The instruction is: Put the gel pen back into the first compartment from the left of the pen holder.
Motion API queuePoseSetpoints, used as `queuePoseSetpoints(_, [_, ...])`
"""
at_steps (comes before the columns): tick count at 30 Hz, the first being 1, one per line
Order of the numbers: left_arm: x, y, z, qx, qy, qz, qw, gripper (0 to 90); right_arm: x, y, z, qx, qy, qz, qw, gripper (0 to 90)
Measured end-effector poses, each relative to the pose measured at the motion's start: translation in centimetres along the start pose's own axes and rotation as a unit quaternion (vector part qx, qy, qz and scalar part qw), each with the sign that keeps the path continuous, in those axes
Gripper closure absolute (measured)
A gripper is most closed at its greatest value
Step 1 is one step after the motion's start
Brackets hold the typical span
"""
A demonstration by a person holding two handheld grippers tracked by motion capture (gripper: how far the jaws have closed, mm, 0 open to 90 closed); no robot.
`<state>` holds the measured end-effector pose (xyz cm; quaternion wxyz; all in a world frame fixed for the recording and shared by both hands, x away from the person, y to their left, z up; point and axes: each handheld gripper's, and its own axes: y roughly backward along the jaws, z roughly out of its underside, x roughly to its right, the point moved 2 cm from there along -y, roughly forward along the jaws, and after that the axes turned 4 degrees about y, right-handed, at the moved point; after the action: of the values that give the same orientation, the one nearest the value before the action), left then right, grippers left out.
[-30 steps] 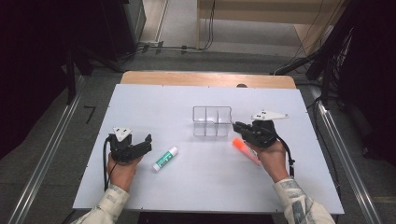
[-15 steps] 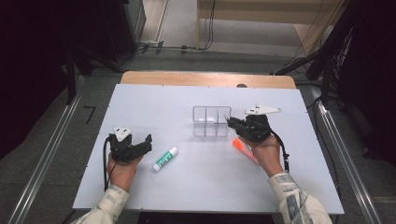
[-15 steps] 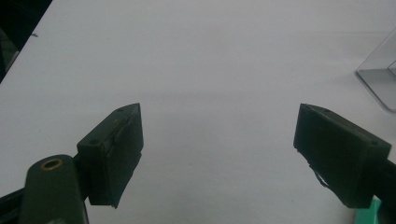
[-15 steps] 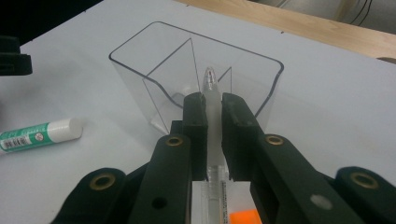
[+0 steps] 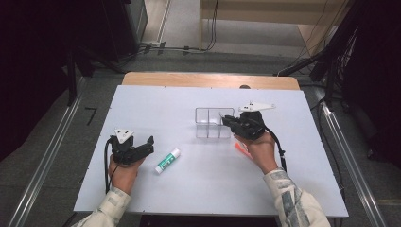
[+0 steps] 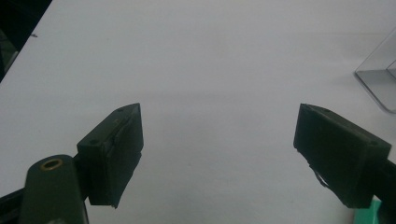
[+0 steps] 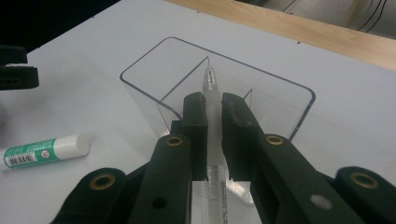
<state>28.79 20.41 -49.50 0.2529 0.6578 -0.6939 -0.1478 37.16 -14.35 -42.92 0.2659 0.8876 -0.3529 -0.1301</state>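
My right gripper (image 7: 214, 107) is shut on a clear-barrelled pen (image 7: 211, 81). The pen's tip points out past the jaws, over the clear plastic organizer (image 7: 154, 84). In the high view the right gripper (image 5: 226, 120) hangs at the organizer's (image 5: 208, 109) right end, and the pen's orange rear end (image 5: 240, 147) sticks out under the hand. The left gripper (image 5: 144, 145) rests at the table's front left, jaws wide open (image 6: 219, 154) with bare table between them. A green-and-white glue stick (image 5: 168, 161) lies just right of it.
The organizer has several compartments; its corner shows at the right edge of the left gripper view (image 6: 380, 88). The white tabletop (image 5: 156, 109) ends in a wooden strip (image 5: 208, 79) at the back. Cables and dark equipment stand on the floor beyond.
The right gripper has carried the pen to the left and slightly up, closer to the organizer. The left gripper and the glue stick have kept still.
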Motion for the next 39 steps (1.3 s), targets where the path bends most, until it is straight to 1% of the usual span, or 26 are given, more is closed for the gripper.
queuePoseSetpoints(7, [-0.1, 0.0, 0.0, 0.000, 0.001, 0.000, 1.0000, 15.9, -0.3, -0.8, -0.8, -0.001, 0.002, -0.001, 1.0000, 78.8])
queuePoseSetpoints(15, [-0.1, 0.0, 0.0, 0.000, 0.001, 0.001, 1.0000, 15.9, -0.4, -1.3, -1.5, 0.000, 0.003, -0.003, 1.0000, 78.7])
queuePoseSetpoints(18, [-0.1, 0.0, -0.1, 0.001, 0.000, 0.001, 1.0000, 15.9, -0.5, -1.4, -2.0, 0.004, 0.000, -0.004, 1.0000, 78.8])
queuePoseSetpoints(23, [-0.1, 0.0, 0.0, 0.001, 0.001, 0.001, 1.0000, 15.9, -0.7, -1.9, -2.9, 0.005, 0.004, -0.004, 1.0000, 78.8])
queuePoseSetpoints(39, [-0.2, 0.1, -0.1, 0.000, 0.001, 0.002, 1.0000, 15.9, -1.3, -2.9, -4.2, 0.006, 0.008, -0.012, 0.9999, 78.8])
